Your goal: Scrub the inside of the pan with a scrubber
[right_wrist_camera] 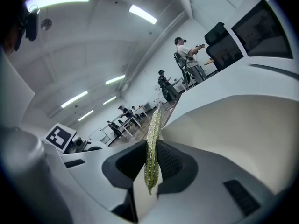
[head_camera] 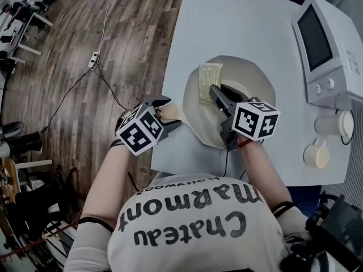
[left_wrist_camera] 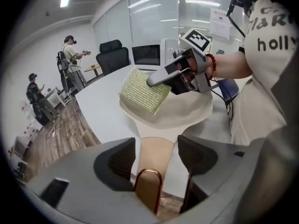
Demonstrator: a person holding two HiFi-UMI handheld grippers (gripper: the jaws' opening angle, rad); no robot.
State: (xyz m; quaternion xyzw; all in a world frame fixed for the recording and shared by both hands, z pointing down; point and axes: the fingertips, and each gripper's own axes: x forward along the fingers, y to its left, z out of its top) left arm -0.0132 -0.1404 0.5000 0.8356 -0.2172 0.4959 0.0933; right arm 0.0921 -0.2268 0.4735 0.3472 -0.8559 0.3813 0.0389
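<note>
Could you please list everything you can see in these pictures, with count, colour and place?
table: one, white, on the floor
floor: wooden, brown, left
pan: one, cream, on the table's near part
scrubber: one, yellow-green, held over the pan's far side
microwave: one, white, table's right
cups: two, cream, in front of the microwave
power strip: one, white, on the floor
office chair: at least one, black, beyond the table
people: several, far in the room
left gripper: grey, open, the pan's handle between its jaws
right gripper: grey, shut on the scrubber
</note>
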